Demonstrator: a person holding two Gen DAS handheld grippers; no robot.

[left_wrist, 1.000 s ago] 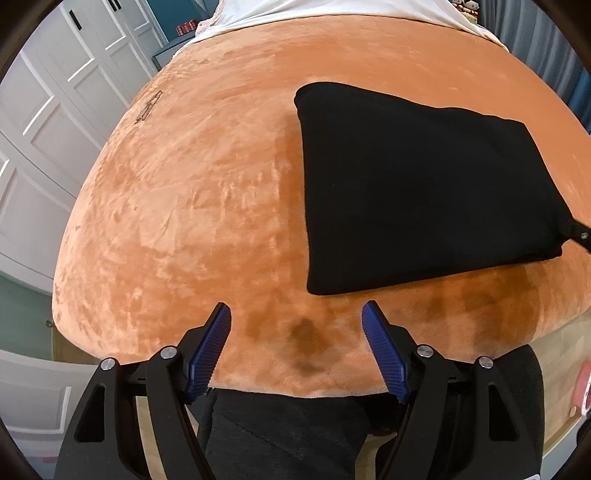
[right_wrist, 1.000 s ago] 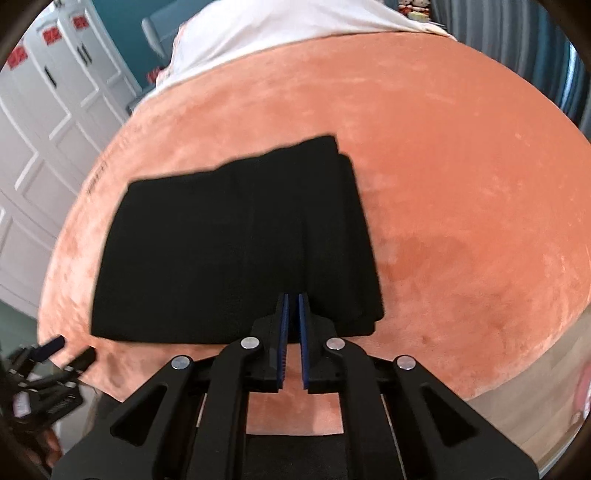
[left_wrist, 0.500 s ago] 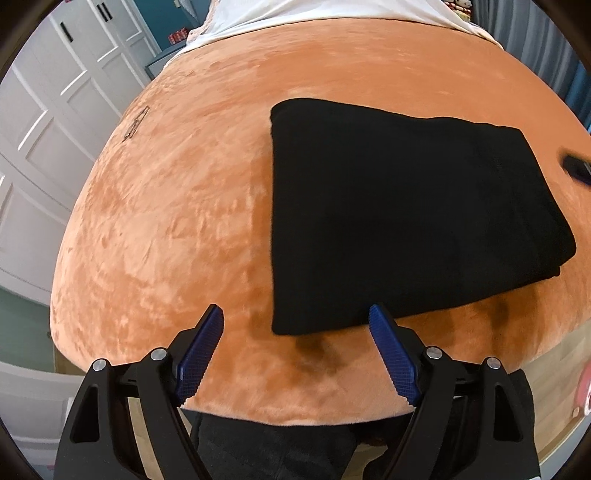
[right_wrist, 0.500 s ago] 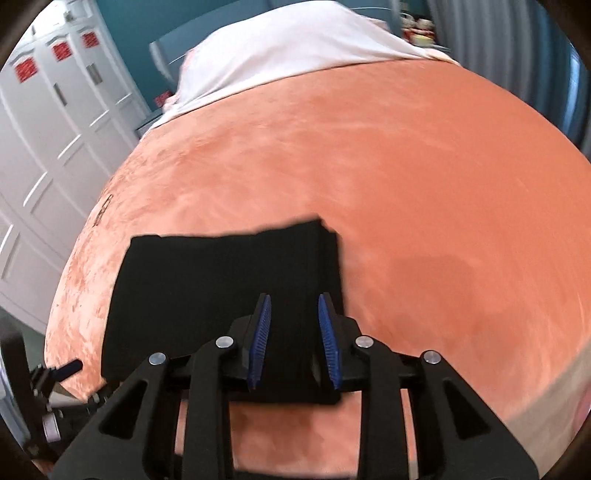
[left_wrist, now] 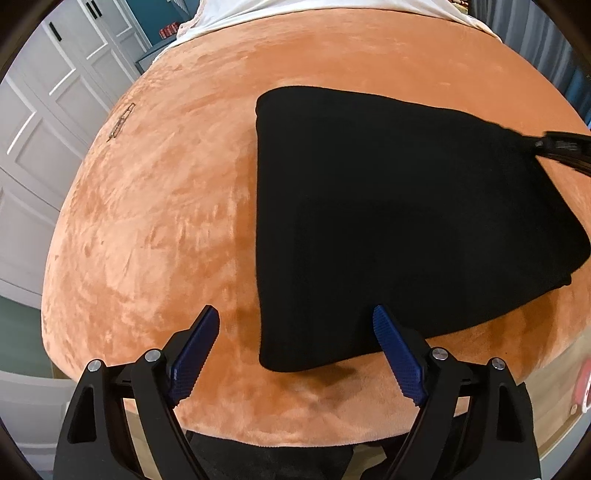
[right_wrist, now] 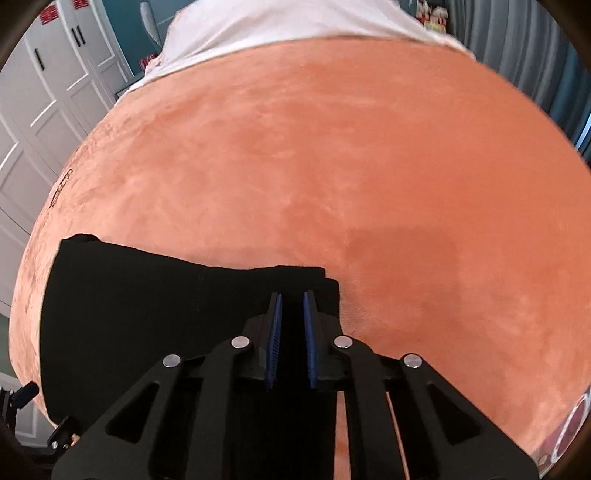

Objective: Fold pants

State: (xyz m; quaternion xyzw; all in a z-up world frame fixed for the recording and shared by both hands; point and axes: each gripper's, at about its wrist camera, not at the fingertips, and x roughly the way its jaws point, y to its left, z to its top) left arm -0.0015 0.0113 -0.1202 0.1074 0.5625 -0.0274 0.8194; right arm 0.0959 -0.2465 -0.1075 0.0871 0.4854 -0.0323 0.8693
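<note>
nearest the left wrist camera, the left tongs (left_wrist: 295, 332) are seen spread wide and holding nothing, poised over the near left corner of the pants (left_wrist: 388, 221), while the right tongs (right_wrist: 292, 314) are narrowed to a slim gap over the garment's right edge, though whether cloth is pinched there cannot be told. the pants are found already folded into a compact black rectangle on the orange bed cover (right_wrist: 369, 166), so the task is judged nearly done, with perhaps one last fold or smoothing left. beyond, a white sheet (right_wrist: 277, 26) is seen.
</note>
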